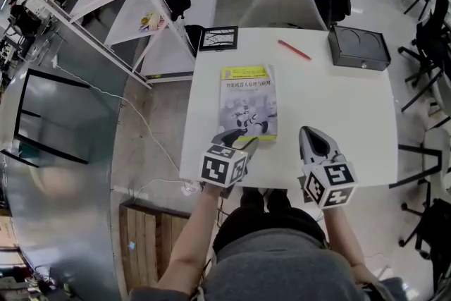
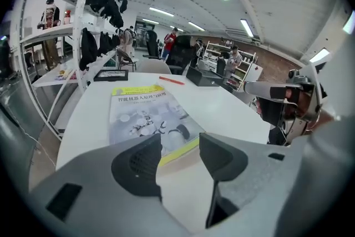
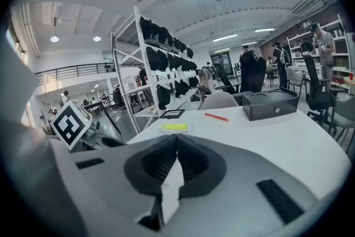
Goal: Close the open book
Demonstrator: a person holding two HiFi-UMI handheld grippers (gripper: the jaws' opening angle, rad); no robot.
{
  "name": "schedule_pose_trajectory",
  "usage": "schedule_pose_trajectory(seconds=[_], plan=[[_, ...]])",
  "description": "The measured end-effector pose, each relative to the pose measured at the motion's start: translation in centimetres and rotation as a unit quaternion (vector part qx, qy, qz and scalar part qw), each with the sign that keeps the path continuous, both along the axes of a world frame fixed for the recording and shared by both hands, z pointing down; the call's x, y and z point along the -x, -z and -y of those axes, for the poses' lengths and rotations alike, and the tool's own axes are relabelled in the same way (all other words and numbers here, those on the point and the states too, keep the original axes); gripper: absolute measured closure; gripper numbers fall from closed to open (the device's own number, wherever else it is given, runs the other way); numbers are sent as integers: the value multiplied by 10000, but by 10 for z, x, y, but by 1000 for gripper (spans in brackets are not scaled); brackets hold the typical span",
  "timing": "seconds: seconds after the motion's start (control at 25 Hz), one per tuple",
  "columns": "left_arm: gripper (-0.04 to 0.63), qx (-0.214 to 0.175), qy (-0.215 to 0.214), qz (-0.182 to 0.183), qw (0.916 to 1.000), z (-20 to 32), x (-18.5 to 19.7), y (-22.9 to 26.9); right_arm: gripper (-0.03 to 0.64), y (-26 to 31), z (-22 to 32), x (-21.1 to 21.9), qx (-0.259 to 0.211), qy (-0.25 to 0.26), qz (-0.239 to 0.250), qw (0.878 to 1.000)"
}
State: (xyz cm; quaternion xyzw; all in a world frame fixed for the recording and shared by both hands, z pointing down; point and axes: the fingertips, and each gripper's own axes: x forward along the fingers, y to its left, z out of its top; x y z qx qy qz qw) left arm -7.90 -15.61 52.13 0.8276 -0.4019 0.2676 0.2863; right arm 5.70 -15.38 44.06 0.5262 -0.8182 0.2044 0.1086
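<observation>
Now the grey-and-yellow paperback book (image 1: 248,103) is lying closed on the white square table (image 1: 345,116); the left gripper (image 2: 180,146) is hovering spread at its near edge, the right gripper (image 3: 176,140) is showing jaws pressed together

We see the right gripper (image 3: 177,139) with its jaws closed tip to tip on nothing, and beyond it on the white table (image 3: 288,141) the book (image 3: 176,127) lying flat, a red pen (image 3: 216,116) to its right and a black box (image 3: 270,104) at the far right.
</observation>
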Motion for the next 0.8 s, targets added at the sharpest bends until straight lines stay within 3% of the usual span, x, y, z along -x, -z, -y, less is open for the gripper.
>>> schedule_pose_trajectory(seconds=[0.28, 0.52, 0.8], plan=[[402, -580, 341, -3, 9977, 12, 7, 25, 612, 5, 1, 2, -93, 66, 3, 9999], [457, -1242, 598, 104, 9904, 20, 14, 54, 613, 11, 2, 1, -189, 71, 42, 9998], [511, -1793, 1023, -222, 9782, 25, 28, 84, 614, 18, 4, 0, -284, 93, 34, 9995]])
